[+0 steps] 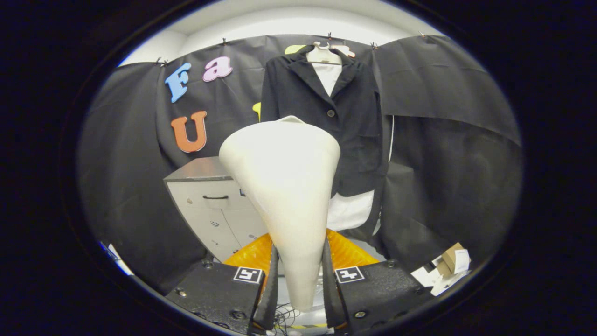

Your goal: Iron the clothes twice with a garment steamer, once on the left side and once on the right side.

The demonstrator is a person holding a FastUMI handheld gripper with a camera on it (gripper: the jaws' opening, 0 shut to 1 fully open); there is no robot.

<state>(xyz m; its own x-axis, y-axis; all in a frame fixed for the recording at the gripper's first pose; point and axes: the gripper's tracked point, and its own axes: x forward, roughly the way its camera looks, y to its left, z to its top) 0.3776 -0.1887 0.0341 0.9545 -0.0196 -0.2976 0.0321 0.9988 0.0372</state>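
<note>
Gripper (298, 275) closed on the narrow handle of the white garment steamer (284, 186), both fingers pressing it, wide head upward and long axis upright, with the dark jacket (345, 121) hanging beyond the steamer, slightly to its right, well apart.

Black cloth wall (457, 140) hangs in draped panels across the far side, clipped along its top edge. Above it, a white wall and ceiling strip (280, 23), evenly lit. Grey cabinet (210, 205) stands at left against the cloth: flat grey top, pale front, one drawer with a dark bar handle. Light floor (368, 245) shows near the cloth's foot. Small cardboard box (454, 261) and white papers lie on the floor, near right.
</note>
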